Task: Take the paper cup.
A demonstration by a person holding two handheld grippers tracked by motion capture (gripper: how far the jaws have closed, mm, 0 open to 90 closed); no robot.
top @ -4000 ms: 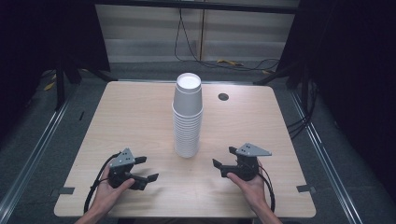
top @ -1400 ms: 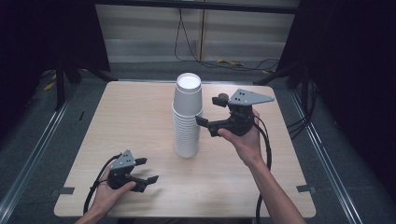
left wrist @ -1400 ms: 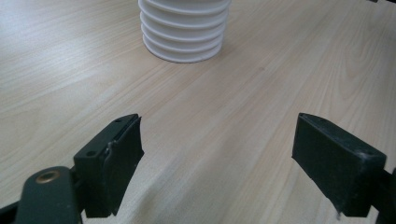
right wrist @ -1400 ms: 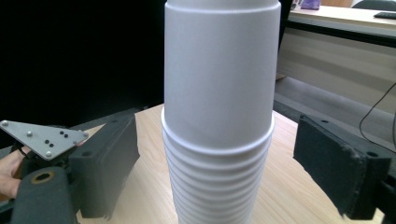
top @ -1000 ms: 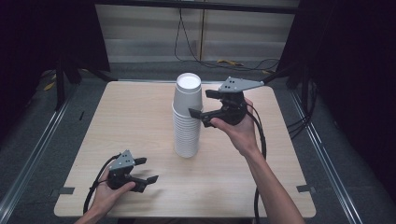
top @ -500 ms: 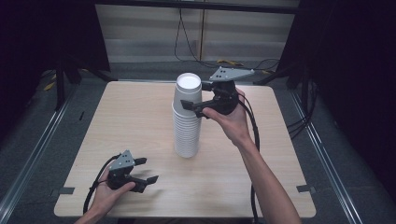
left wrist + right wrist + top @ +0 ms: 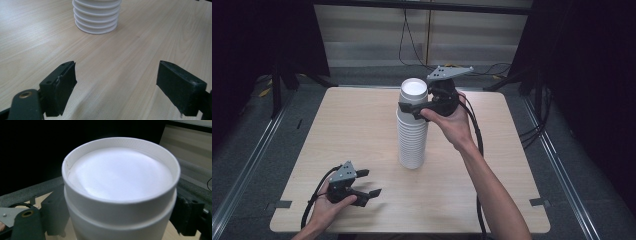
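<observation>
A tall stack of white paper cups (image 7: 412, 135) stands upside down in the middle of the wooden table (image 7: 342, 125). My right gripper (image 7: 417, 109) is held up at the top of the stack, open, one jaw on each side of the top cup (image 7: 120, 182). The right gripper view looks down on that cup's recessed white base, with a black fingertip (image 7: 53, 215) close beside its wall. My left gripper (image 7: 368, 182) rests low at the table's front left, open and holding nothing. Its view (image 7: 116, 82) shows the foot of the stack (image 7: 96, 15) ahead across bare wood.
The table's far edge (image 7: 362, 88) lies a little beyond the stack. Metal rails (image 7: 242, 170) run along the floor on both sides. Cables (image 7: 412, 45) hang behind the table. Cables trail from each gripper over the front edge.
My right gripper has risen from the table's front right and swung left to the stack's top, its jaws coming round the top cup. The left gripper has stayed still.
</observation>
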